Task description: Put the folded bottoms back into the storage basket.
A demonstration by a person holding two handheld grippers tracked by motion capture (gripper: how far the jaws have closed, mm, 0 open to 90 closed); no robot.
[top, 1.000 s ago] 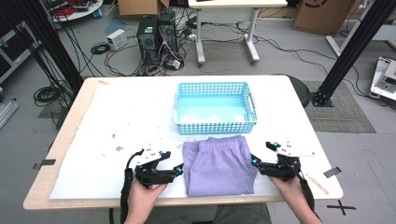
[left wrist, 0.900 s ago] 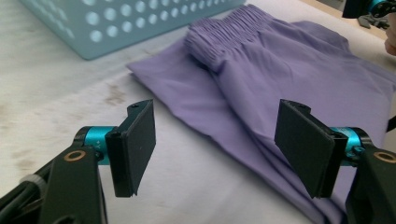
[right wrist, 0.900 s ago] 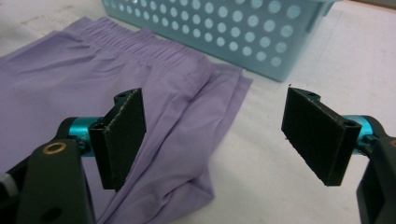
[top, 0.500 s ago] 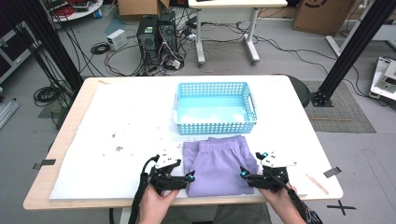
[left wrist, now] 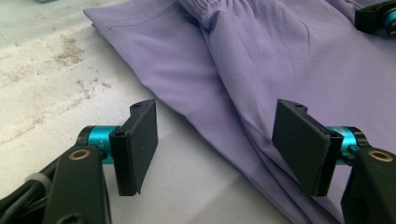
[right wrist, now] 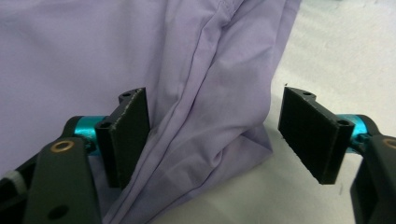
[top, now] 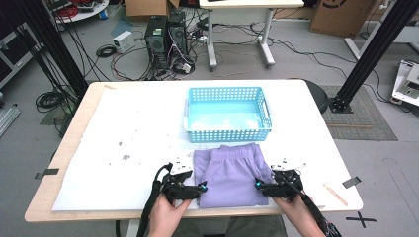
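A folded lilac garment (top: 230, 175) with an elastic waistband lies on the white sheet near the table's front edge. My left gripper (top: 200, 188) is at the garment's near left edge. It stands open, and in the left gripper view (left wrist: 219, 144) the cloth's edge (left wrist: 261, 60) runs between the jaws, with the left one over bare sheet. My right gripper (top: 259, 185) is at the near right edge, also open. In the right gripper view (right wrist: 215, 135) its jaws straddle the layered folds of the garment (right wrist: 93, 46) at the corner. Nothing is gripped.
An empty light blue basket (top: 227, 113) stands just behind the garment. The white sheet (top: 123, 157) has dark specks on its left half. A wooden stick (top: 335, 194) and a piece of tape (top: 351, 181) lie at the right front. The right gripper's tip (left wrist: 376, 16) shows far off.
Both grippers have moved inward and toward the front from either side of the garment, and now sit at its near left and right edges, still open.
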